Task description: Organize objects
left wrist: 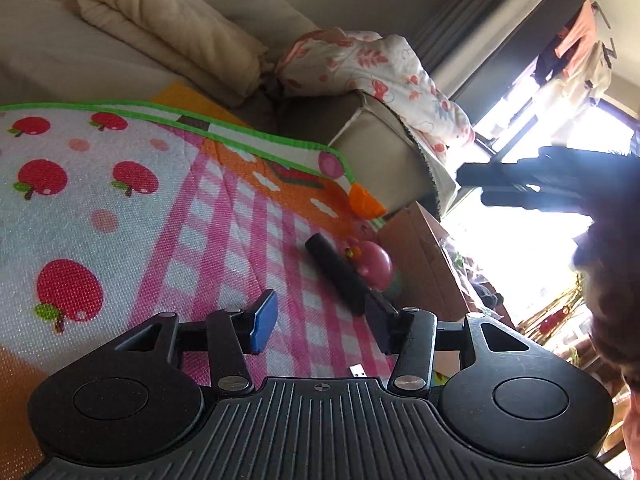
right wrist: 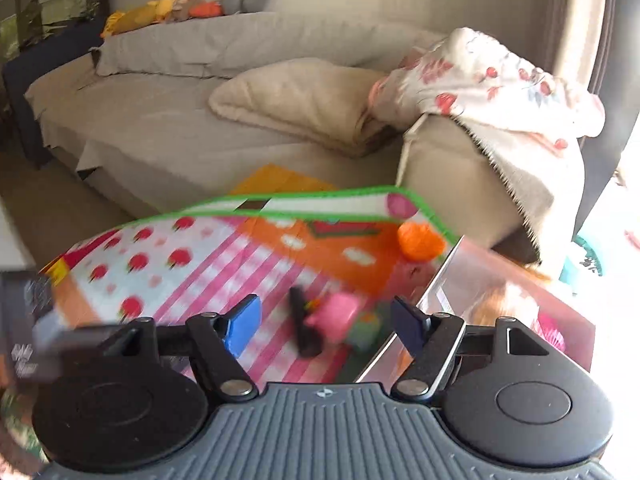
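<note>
A black remote-like bar [left wrist: 335, 278] lies on the apple-print play mat [left wrist: 120, 208], with a pink pig toy [left wrist: 374, 264] beside it and an orange toy [left wrist: 362, 202] at the mat's far corner. My left gripper [left wrist: 324, 320] is open and empty, just short of the bar's near end. My right gripper [right wrist: 324, 326] is open and empty above the mat [right wrist: 200, 264], with the bar [right wrist: 302, 330], the pink toy [right wrist: 336, 312], a small green block [right wrist: 364, 332] and the orange toy [right wrist: 420, 242] ahead. The right gripper also shows in the left wrist view [left wrist: 472, 184].
A cardboard box [left wrist: 424, 264] stands at the mat's right edge; in the right wrist view [right wrist: 512, 300] it holds toys. A beige sofa [right wrist: 200, 120] with a folded blanket [right wrist: 304, 100] and a floral quilt [right wrist: 492, 80] runs behind. A small white USB stick [left wrist: 357, 371] lies near.
</note>
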`<state>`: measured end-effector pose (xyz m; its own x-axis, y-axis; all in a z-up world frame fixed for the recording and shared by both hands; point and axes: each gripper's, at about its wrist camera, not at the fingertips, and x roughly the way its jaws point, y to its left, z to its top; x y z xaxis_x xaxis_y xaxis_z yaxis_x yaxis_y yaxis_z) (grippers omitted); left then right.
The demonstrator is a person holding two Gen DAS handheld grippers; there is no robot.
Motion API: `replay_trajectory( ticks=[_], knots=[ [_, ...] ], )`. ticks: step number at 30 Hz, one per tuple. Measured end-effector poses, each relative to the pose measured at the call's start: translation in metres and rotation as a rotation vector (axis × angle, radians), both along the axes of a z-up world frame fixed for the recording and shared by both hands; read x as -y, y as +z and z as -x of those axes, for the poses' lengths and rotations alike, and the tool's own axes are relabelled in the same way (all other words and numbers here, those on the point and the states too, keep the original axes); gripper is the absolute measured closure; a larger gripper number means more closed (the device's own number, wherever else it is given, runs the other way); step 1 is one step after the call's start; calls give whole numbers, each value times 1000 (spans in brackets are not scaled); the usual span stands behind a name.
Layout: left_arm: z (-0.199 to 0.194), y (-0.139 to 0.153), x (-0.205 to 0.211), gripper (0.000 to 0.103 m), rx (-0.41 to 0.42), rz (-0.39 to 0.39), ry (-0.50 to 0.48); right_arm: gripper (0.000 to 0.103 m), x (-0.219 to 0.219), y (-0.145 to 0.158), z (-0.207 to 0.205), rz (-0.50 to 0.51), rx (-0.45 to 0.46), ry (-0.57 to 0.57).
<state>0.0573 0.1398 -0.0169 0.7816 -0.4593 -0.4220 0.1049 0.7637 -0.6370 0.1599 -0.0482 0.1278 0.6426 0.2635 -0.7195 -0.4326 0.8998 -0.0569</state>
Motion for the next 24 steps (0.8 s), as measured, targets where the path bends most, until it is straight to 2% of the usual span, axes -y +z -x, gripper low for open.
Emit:
replay_trajectory(
  ticks=[3,4,7,10,14,15,16,18,19,20,22,24],
  knots=[
    [1,1,-4,50,7,30,1,29,-14,-12,-77,60,-33,-119],
    [1,1,-6,50,9,39,4,26,-17,-21,-102,85,-60,-161],
    [1,2,-10,50,14,61,16,25,-20,-58,-165,145,-150,-281],
    [2,4,-13,50,20,81,19,26,-17,-79,-190,148,-211,-317],
    [3,7,-14,50,33,105,14,26,-18,-95,-195,148,-271,-306],
    [4,7,-14,50,37,108,14,33,-21,-98,-194,163,-267,-299],
    [5,7,-14,50,39,110,16,49,-23,-100,-192,180,-260,-288],
    [4,6,-15,50,36,108,21,54,-29,-100,-185,202,-239,-262],
    [3,4,-17,50,31,110,22,79,-31,-99,-180,206,-232,-245],
    [3,3,-18,50,25,112,25,87,-33,-97,-174,199,-243,-222],
    [1,0,-21,50,10,108,40,91,-32,-85,-152,124,-255,-174],
    [1,-1,-23,50,4,111,51,95,-34,-71,-122,92,-236,-88]
  ],
)
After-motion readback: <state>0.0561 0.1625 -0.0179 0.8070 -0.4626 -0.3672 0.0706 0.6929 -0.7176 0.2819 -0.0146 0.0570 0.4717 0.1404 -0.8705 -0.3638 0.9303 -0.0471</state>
